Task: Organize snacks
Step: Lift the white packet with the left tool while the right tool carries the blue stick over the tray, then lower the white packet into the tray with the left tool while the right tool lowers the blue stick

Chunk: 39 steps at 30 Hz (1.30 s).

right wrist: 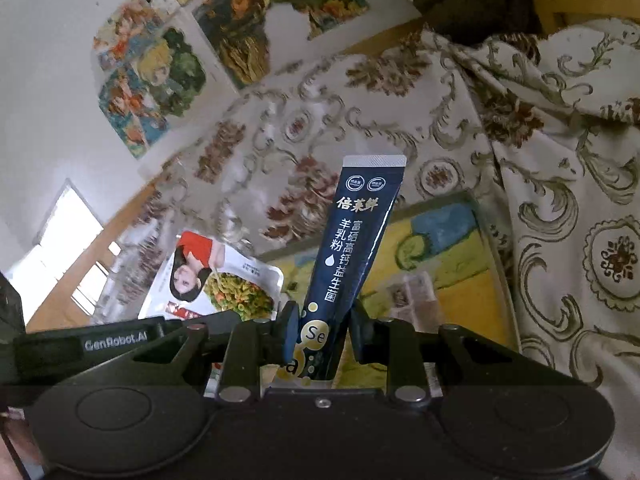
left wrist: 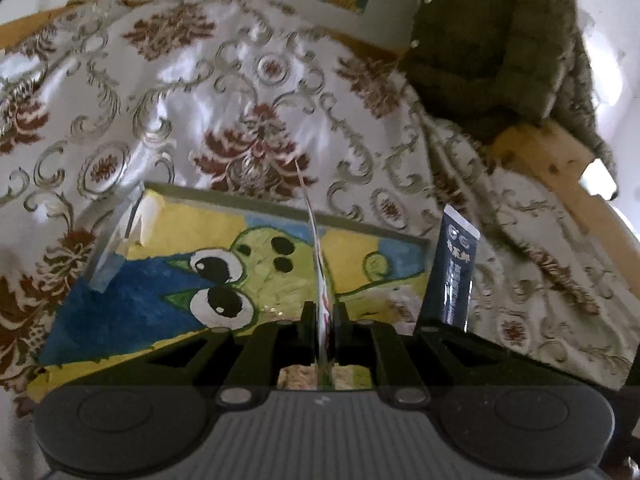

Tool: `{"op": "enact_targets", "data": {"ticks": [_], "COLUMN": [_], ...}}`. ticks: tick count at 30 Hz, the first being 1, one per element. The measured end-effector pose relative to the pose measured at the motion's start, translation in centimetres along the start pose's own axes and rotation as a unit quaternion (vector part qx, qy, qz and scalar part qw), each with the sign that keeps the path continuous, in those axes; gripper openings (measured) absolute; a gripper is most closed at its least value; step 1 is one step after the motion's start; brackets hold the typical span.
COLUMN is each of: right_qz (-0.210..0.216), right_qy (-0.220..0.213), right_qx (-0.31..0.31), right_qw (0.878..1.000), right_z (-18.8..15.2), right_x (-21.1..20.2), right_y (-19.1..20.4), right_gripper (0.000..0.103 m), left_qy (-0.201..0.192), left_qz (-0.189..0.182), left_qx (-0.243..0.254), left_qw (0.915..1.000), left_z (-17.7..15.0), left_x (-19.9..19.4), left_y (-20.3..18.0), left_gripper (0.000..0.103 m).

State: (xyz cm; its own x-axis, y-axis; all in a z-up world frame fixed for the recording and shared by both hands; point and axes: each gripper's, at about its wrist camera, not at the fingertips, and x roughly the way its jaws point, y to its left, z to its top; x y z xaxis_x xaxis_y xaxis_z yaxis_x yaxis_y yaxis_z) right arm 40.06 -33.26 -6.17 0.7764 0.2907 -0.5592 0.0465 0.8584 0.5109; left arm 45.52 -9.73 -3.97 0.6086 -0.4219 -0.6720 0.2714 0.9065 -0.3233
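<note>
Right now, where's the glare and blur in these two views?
Left wrist view: sheen glares off the patterned tablecloth and its pattern smears near the edges. Right wrist view: the window is blown out, wall pictures are soft, the dark blue sachet reads sharp.

Your bench cloth (left wrist: 248, 92): satiny fabric, sheeny, creased, woven floral pattern. Painted tray (left wrist: 120, 304) at your 6 o'clock: matt, brushy paint over flat board. Dark blue sachet (right wrist: 352, 248) in your right claw (right wrist: 324, 332): glossy foil-plastic, smooth. Flat pouch (right wrist: 224, 280) at your 9 o'clock: shiny printed film. Olive garment (left wrist: 492, 40) at 1 o'clock: fuzzy knit. Chair frame (left wrist: 548, 156): bare wood, knotty. Your claws: matt black plastic, metal rivets.
</note>
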Motion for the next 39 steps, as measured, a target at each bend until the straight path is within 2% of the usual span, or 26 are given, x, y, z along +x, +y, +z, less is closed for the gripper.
{"op": "enact_targets", "data": {"ticks": [6,14,22,30,33,38,39], "right_qz": [-0.005,-0.007,-0.016,-0.023,-0.026,-0.033,-0.034], "right_qy": [0.028,0.048,0.047,0.048,0.047,0.042,0.040], "right_qx": [-0.006,-0.003,-0.019,-0.033,-0.036,-0.042,-0.043], "right_qw": [1.000,0.999,0.999,0.998,0.998,0.998,0.998], "right_z": [-0.8,-1.9,-2.2,-2.3,-2.3,-2.3,-2.2], "right_x": [2.1,3.1,3.0,2.9,2.8,2.2,2.0], "right_y": [-0.3,-0.7,-0.1,0.0,0.0,0.4,0.4], "right_gripper": [0.029,0.029,0.029,0.030,0.031,0.037,0.041], "left_qy": [0.016,0.018,0.023,0.029,0.029,0.026,0.023], "left_qz": [0.008,0.008,0.029,0.042,0.054,0.070,0.074], "left_qx": [0.003,-0.007,-0.007,0.001,0.006,-0.006,-0.009], "left_qw": [0.9998,0.9998,0.9993,0.9987,0.9981,0.9972,0.9969], "left_z": [0.0,0.2,0.3,-0.2,-0.3,-0.7,-0.9], "left_x": [2.1,2.8,2.9,2.8,2.8,2.1,1.9], "left_y": [0.5,0.6,0.3,0.2,0.1,0.3,0.3], "left_gripper": [0.009,0.009,0.012,0.020,0.031,0.074,0.077]}}
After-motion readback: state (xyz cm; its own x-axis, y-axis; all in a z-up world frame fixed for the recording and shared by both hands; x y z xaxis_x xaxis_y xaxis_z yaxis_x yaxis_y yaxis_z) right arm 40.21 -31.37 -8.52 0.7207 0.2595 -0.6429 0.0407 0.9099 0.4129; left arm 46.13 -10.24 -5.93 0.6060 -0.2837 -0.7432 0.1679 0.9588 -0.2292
